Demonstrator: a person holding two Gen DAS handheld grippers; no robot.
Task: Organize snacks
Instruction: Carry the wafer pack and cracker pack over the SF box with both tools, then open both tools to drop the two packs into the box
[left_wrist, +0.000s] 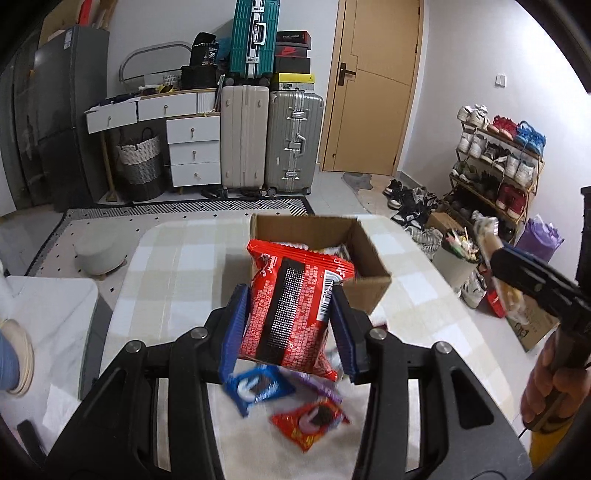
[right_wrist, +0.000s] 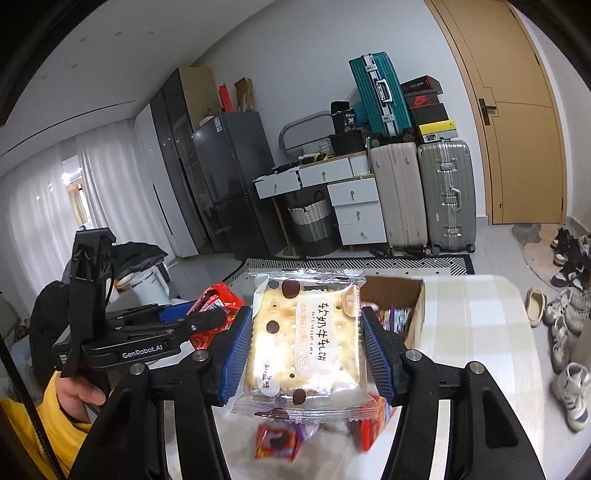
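My left gripper (left_wrist: 291, 314) is shut on a red snack packet (left_wrist: 291, 306) and holds it in the air just in front of an open cardboard box (left_wrist: 369, 291) on the checked tablecloth. My right gripper (right_wrist: 306, 350) is shut on a clear-wrapped nougat cracker packet (right_wrist: 303, 343), held above the table near the same box (right_wrist: 415, 314), which holds several snacks. Loose small packets lie below: a blue one (left_wrist: 255, 387) and a red one (left_wrist: 310, 424). The right gripper also shows at the right edge of the left wrist view (left_wrist: 491, 236).
The table (left_wrist: 166, 258) stands on a rug. Suitcases (left_wrist: 269, 140), white drawers (left_wrist: 192, 147) and a basket (left_wrist: 142, 166) line the far wall. A shoe rack (left_wrist: 495, 166) and shoes stand to the right. A white stool (left_wrist: 99, 254) sits left of the table.
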